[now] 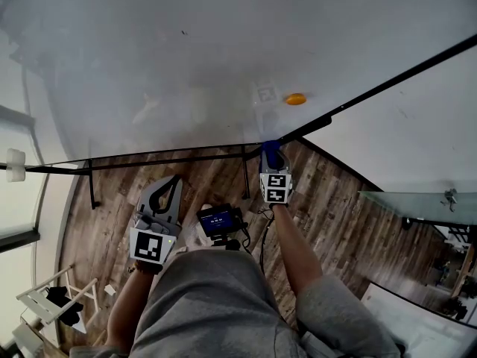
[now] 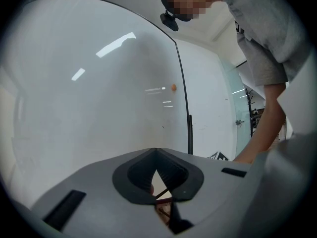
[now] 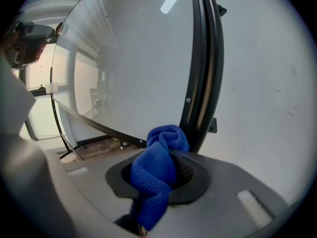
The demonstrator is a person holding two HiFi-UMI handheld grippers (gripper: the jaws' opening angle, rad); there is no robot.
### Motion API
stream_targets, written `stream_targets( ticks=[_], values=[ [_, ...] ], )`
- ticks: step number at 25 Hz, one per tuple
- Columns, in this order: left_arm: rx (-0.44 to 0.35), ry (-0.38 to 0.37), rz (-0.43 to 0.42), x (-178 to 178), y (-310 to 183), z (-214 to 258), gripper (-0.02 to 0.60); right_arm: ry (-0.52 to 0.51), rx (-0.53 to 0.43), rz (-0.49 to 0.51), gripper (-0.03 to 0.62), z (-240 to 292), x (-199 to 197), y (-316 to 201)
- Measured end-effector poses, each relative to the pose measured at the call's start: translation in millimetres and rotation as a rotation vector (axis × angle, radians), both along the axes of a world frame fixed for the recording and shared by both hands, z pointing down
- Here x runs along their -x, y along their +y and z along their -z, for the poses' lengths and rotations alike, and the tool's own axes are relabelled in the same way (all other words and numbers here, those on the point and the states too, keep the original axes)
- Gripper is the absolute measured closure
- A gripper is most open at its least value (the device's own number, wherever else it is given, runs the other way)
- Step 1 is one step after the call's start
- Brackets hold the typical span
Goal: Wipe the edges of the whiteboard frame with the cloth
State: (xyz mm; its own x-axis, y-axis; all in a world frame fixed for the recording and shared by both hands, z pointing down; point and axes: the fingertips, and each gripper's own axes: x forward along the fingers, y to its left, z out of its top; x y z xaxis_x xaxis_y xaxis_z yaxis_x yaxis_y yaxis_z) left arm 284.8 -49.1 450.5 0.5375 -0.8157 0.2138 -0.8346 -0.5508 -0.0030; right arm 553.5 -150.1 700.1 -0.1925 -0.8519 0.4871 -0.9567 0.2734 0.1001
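The blue cloth (image 3: 157, 168) is clenched in the right tool (image 1: 270, 157) and set, seemingly in contact, at the lower corner of the whiteboard frame (image 3: 205, 78), where its bottom and side edges meet; the left tool (image 1: 165, 192) is closed on nothing and held apart, below the frame; the bunched fold is best wrapped over the frame's lip, pressed firmly, and drawn steadily along one edge.
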Motion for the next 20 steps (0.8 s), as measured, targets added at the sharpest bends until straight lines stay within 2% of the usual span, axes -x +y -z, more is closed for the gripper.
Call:
stream_targets(
  ticks=[11, 20],
  values=[
    [-0.006, 0.0, 0.014, 5, 1, 0, 0.574, -0.05, 0.012, 0.009, 0.497, 2, 5, 0],
    [-0.005, -0.003, 0.022, 5, 0, 0, 0.574, -0.048, 0.017, 0.047, 0.497, 4, 12, 0]
  ],
)
